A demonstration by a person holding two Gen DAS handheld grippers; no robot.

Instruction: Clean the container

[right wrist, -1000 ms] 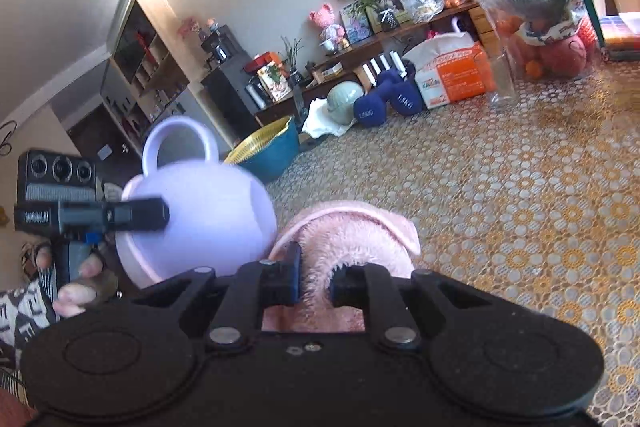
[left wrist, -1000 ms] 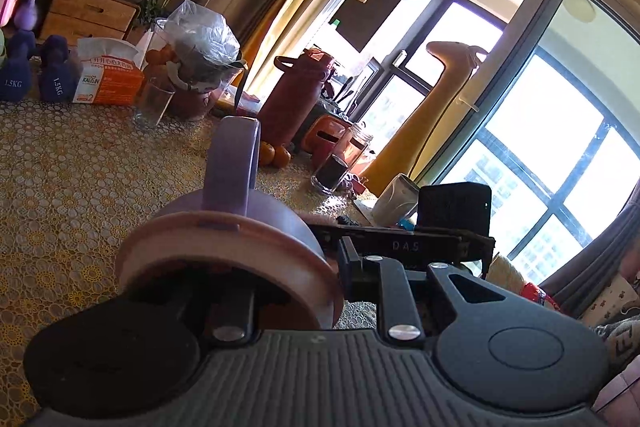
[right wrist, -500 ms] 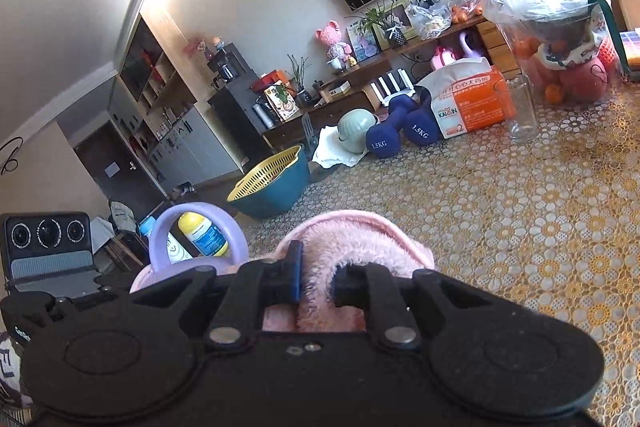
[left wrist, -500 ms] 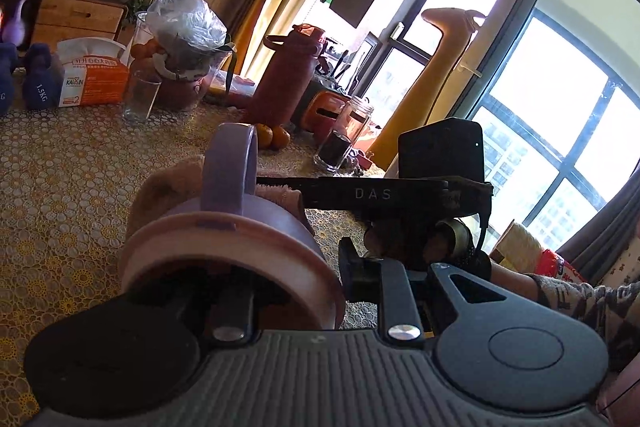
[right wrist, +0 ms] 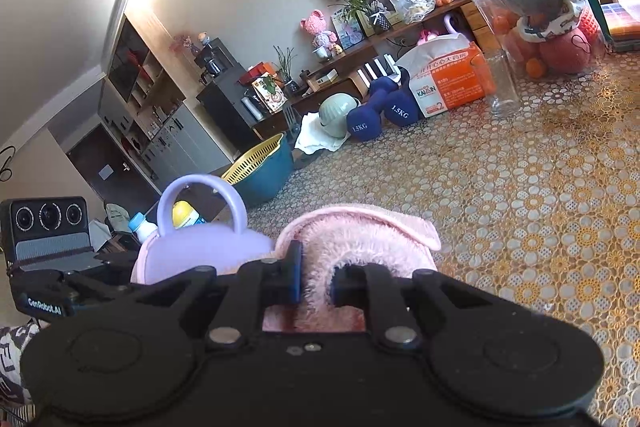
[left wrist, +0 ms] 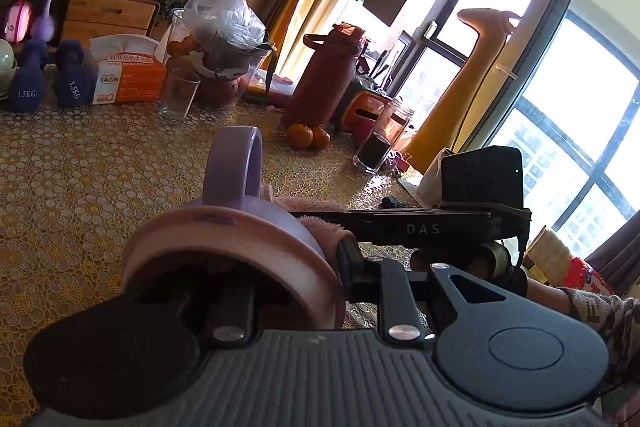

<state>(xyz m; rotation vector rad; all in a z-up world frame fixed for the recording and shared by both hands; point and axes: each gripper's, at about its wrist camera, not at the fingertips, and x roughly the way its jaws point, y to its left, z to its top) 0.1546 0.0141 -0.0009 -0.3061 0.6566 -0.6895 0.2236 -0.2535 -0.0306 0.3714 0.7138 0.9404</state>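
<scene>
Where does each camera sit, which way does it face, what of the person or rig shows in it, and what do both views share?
Left wrist: on the left gripper, facing the windows; it grips the purple container; a sleeve and the right gripper show.
Right wrist: on the right gripper, facing the TV wall; it pinches the pink cloth; the left gripper shows.
Shared: container, cloth, dumbbells, orange box.

Cloth (right wrist: 360, 243) right of container (right wrist: 200, 247)

A lilac container (right wrist: 200, 247), a fluffy pink cloth (right wrist: 360, 239), and a yellow floral lace tablecloth (right wrist: 540, 195).
</scene>
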